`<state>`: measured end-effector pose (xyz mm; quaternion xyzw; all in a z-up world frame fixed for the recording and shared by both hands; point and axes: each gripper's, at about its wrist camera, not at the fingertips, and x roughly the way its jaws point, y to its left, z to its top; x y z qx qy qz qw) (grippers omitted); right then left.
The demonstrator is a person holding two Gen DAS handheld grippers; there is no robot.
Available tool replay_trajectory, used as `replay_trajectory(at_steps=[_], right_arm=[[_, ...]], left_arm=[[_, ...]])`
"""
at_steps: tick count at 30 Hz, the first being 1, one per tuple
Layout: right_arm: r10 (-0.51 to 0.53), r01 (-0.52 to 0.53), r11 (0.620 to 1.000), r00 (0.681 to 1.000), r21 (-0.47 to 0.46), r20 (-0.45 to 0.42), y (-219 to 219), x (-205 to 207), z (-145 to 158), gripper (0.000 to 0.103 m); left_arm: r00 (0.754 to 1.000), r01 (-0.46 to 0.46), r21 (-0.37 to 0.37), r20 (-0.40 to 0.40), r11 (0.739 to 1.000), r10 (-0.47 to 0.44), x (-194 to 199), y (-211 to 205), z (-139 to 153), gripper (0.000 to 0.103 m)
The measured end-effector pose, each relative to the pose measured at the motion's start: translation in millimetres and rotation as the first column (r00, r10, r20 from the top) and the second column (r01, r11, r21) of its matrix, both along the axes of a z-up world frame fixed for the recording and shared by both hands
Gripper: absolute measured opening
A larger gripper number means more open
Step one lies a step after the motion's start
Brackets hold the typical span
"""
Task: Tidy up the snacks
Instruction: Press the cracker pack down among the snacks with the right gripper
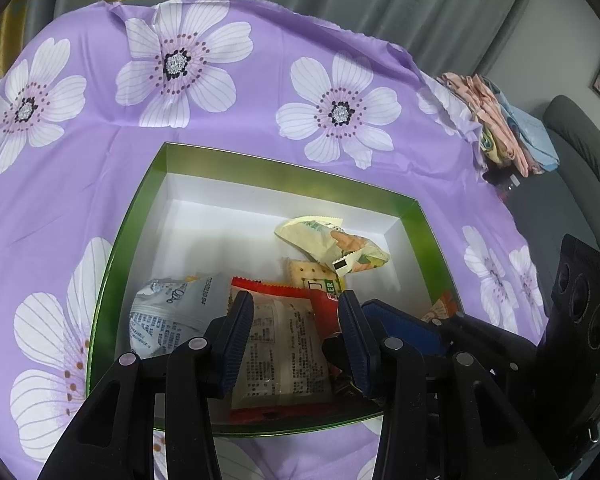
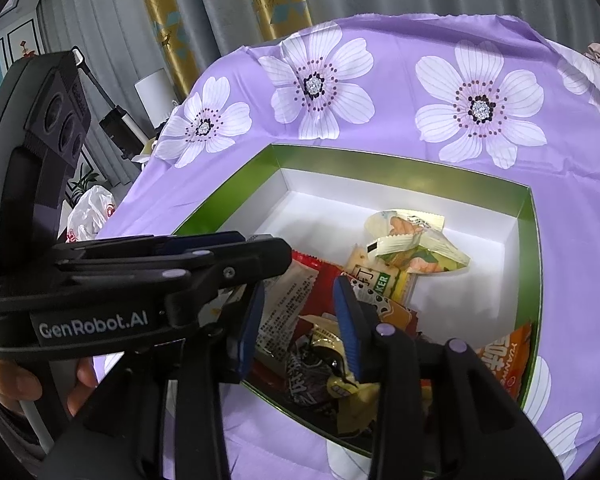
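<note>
Partly hidden snack packets (image 1: 280, 344) in green box (image 1: 284, 178); left gripper (image 1: 296, 300), right gripper (image 2: 300, 292) gape empty.

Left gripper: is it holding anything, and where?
Cannot be told: the left gripper straddles the red-edged packet in the green box, a finger at each long side, but no squeeze shows.

Snack packets (image 1: 280, 344) lie heaped at the near end of the green box (image 1: 140, 216) (white inside).

Snacks (image 2: 332, 364) partly behind jaws
</note>
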<state>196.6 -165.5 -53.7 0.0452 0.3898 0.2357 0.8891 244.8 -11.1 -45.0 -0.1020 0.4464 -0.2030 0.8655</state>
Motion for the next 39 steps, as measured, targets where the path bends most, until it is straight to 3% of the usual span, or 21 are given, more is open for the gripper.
replay_trajectory(at_steps=[39], right_arm=[[-0.008,0.008,1.000,0.999,-0.016,-0.038,-3.5,4.2,-4.7,0.042]], left_arm=[[1.000,-0.001,0.022,-0.024,1.000,0.002,1.3,-2.4,-4.6,0.043]])
